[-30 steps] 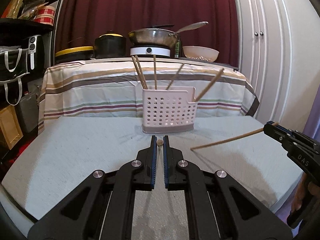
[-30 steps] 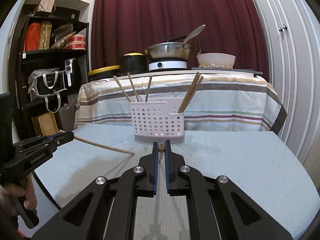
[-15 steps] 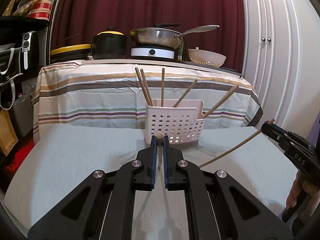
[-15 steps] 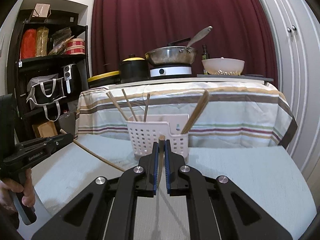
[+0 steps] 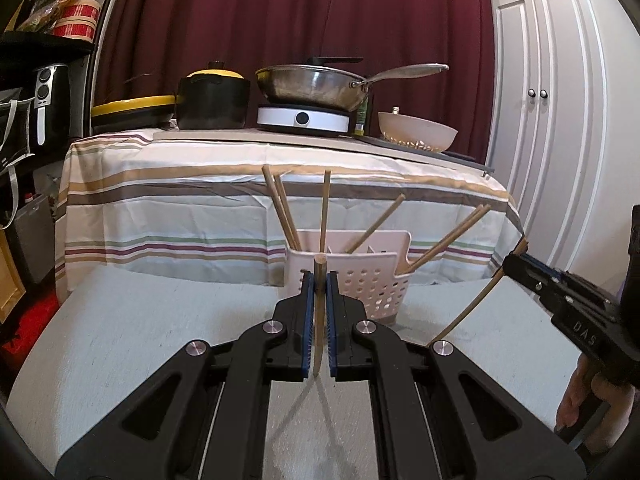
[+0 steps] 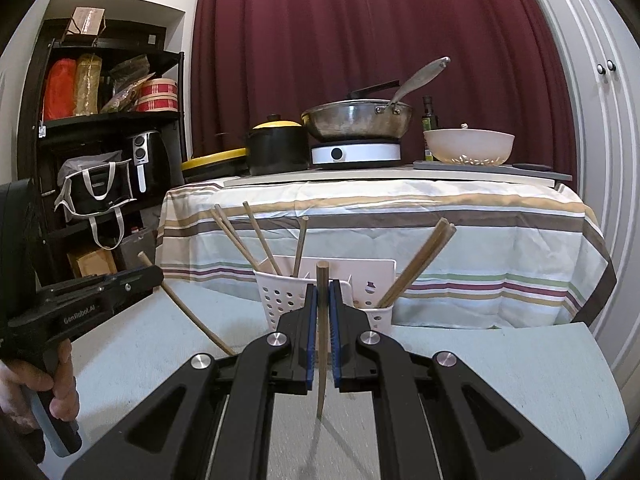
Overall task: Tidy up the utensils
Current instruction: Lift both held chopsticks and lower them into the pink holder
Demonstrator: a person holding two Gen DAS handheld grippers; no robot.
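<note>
Grippers left (image 5: 319, 280) and right (image 6: 323, 290) each pinch one chopstick (image 5: 318, 312) standing nearly straight up, and the white holder (image 5: 372, 276) sits close ahead at 12 o'clock.

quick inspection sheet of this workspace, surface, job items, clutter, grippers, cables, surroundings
surface: grey cloth-covered table, bare around the caddy.
job's things: white perforated utensil caddy upright at the table's far edge; several wooden chopsticks lean in its compartments.
clutter: nothing seen on the grey table.
grippers: left gripper shut on a wooden chopstick, held roughly upright in front of the caddy; right gripper shut on a second chopstick, also upright.
cables: nothing seen.
surroundings: striped-cloth table behind with steel pan on a white hotplate, black pot, white colander bowl; maroon curtain; black shelf; white cabinet doors.
</note>
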